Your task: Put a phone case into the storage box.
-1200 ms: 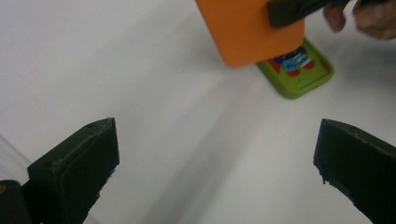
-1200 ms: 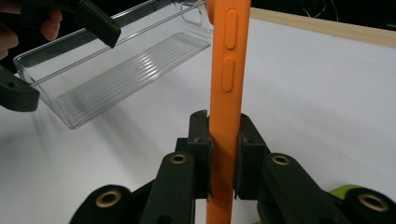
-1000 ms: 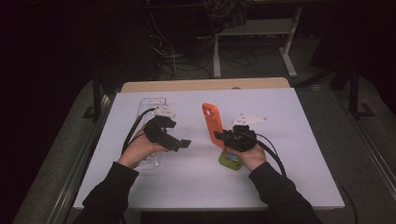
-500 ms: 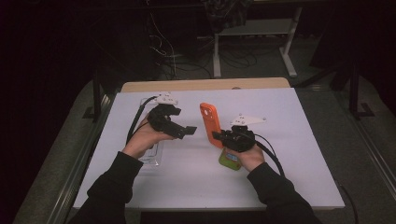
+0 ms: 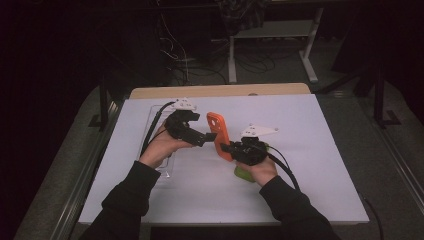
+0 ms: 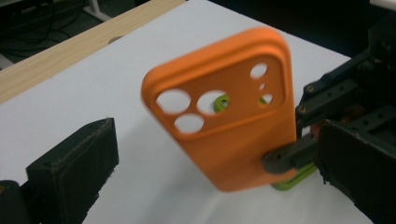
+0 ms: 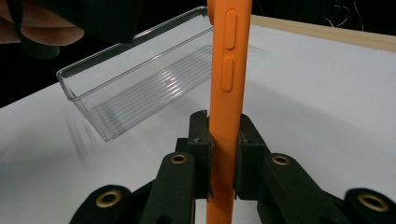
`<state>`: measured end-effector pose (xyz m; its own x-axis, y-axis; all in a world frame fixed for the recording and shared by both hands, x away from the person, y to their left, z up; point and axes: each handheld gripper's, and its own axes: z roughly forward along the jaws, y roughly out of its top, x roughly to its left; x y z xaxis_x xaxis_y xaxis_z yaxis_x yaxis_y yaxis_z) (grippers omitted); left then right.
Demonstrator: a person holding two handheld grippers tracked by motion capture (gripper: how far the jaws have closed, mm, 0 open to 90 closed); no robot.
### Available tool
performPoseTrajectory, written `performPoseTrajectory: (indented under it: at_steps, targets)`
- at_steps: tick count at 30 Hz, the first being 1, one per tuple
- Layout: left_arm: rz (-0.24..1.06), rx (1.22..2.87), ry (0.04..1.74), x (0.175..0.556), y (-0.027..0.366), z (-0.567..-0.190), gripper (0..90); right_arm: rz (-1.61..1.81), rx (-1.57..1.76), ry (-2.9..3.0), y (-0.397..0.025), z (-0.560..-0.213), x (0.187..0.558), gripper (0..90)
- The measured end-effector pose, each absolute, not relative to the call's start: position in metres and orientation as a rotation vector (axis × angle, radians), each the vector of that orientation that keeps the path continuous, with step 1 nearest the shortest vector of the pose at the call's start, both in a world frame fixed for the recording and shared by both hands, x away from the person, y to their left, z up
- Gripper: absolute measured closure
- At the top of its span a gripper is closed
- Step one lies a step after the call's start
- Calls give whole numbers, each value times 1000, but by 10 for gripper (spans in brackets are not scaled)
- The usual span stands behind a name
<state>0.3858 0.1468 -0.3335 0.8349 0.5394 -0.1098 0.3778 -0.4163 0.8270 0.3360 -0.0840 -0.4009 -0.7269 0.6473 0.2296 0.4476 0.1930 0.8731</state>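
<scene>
Above the middle of the white table (image 5: 310, 150), an orange phone case (image 5: 219, 134) stands nearly upright in the air, its long axis running from table to ceiling with a slight lean. We see the camera cutouts at its upper end in the left gripper view, where its back (image 6: 229, 121) faces that camera; in the right gripper view we meet it edge-on, the side buttons (image 7: 227, 51) toward us.

The right gripper (image 5: 226, 148) clamps the case's lower part, one jaw pressed to each face. The left gripper (image 5: 207, 137) sits just beside the case with its jaws spread wide, and the case lies between them without touching either.

We judge this a handover or two-handed regrip in progress. The next move, as we read it, calls for the left jaws to close on the upper half before the right lets go.

A clear plastic tray (image 7: 140, 79) rests on the table by the left hand. A green object (image 5: 242, 172) lies under the right hand.
</scene>
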Motion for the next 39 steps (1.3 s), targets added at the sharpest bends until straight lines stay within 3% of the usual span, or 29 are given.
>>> performPoseTrajectory:
  at_steps: [29,39]
  targets:
    - [156,1982,689,385,143,-346,0,1575,979,2332,-56,-408,328,784]
    - [146,1939,728,385,147,-346,90,1561,974,2343,-53,-411,327,785]
